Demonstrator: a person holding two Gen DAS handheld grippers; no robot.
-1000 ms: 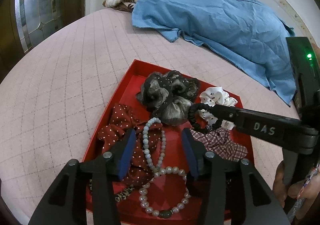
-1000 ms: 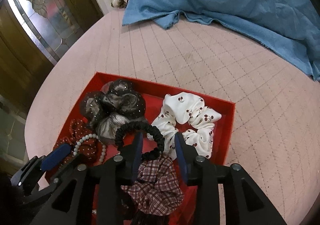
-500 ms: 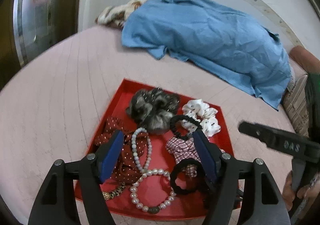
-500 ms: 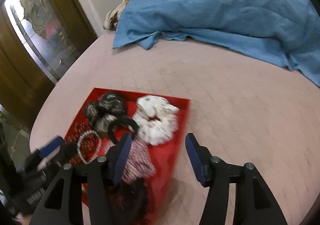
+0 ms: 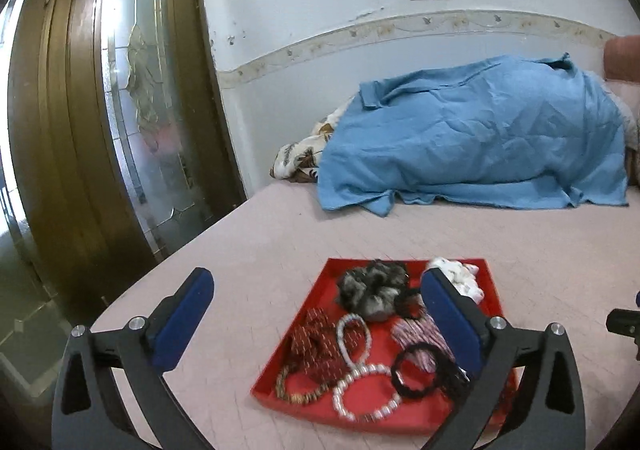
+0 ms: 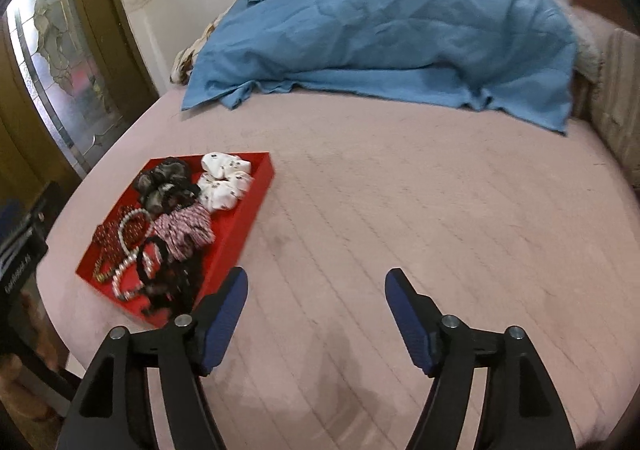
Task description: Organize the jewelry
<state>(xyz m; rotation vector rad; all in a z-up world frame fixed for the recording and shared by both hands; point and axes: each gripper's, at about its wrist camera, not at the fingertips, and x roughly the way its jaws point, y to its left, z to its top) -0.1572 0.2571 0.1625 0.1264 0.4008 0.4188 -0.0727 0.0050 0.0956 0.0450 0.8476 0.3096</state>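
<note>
Up front in the left wrist view, the left gripper (image 5: 316,320) has its jaws spread wide after just opening, and nothing is between the blue ribbed pads (image 5: 182,324). Ahead of it and toward its right finger sits a shallow red tray (image 5: 320,292) with low straight walls, resting on a pale pink quilted bed cover (image 5: 280,234). Inside the tray lie a fuzzy grey scrunchie (image 5: 370,288), a white printed scrunchie (image 5: 460,278) partly behind the right finger, a dark red dotted scrunchie (image 5: 316,346), a checked pink scrunchie (image 5: 416,334), a looped string of round white beads (image 5: 354,370) and a thin black hair tie (image 5: 414,376). Farther off, a rumpled blue cloth (image 5: 472,142) is heaped against the wall.

Seen from the right wrist, the right gripper (image 6: 316,322) also has its jaws well apart, having just opened, with only bare bed cover (image 6: 400,210) between the pads. The tray (image 6: 244,226) lies to the left of its left finger, close by but not touching, with the scrunchies and beads (image 6: 128,246) bunched inside. Beyond, the blue cloth (image 6: 380,26) spreads in soft folds.
</note>
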